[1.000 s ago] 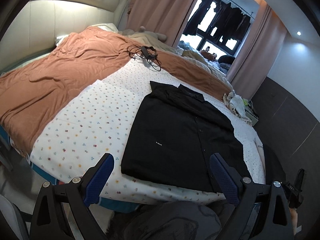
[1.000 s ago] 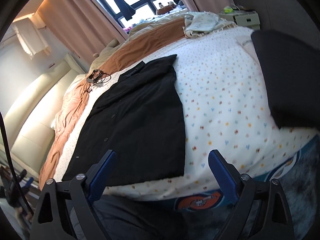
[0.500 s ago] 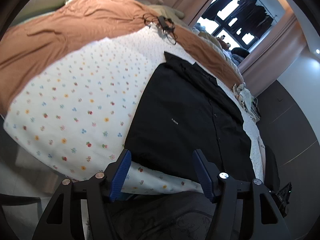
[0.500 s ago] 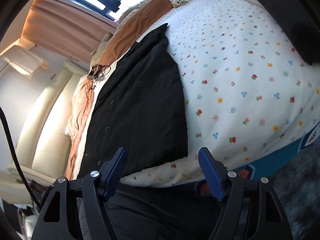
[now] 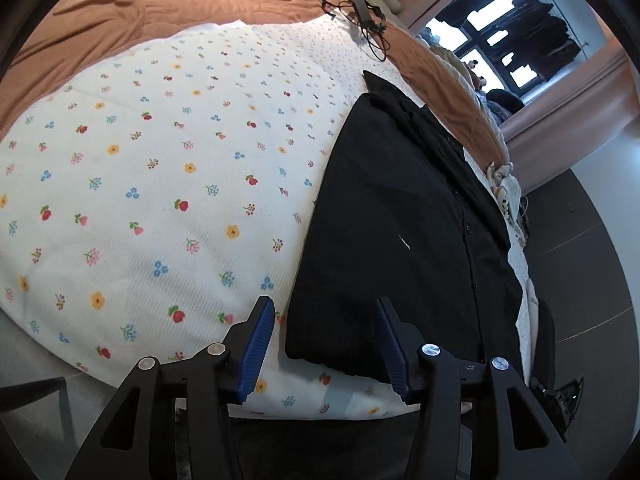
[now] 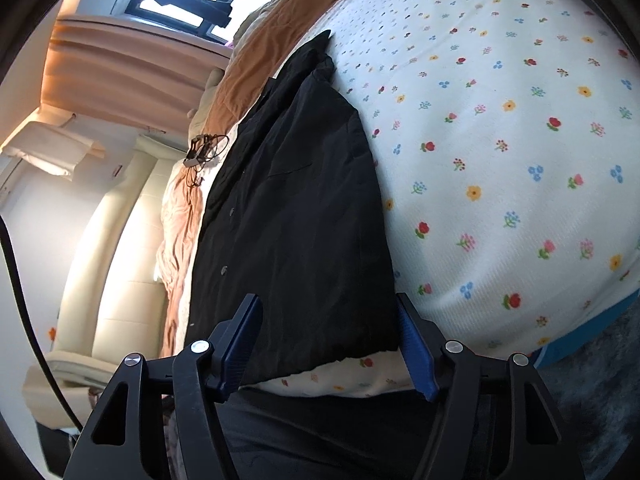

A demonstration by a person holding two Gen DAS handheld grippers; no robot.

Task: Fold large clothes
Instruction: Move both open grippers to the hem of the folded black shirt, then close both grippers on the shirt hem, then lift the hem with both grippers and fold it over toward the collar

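Δ vs 1 s ago: both grippers dropped to hem, jaws narrowed | L hand-held gripper spread, straddling hem corner, no pinch | R hand-held gripper spread over opp. corner | black shirt flat on bed, sleeves tucked | step: pre-grasp for btm-up fold | next: close both on hem, lift evenly twd collar.
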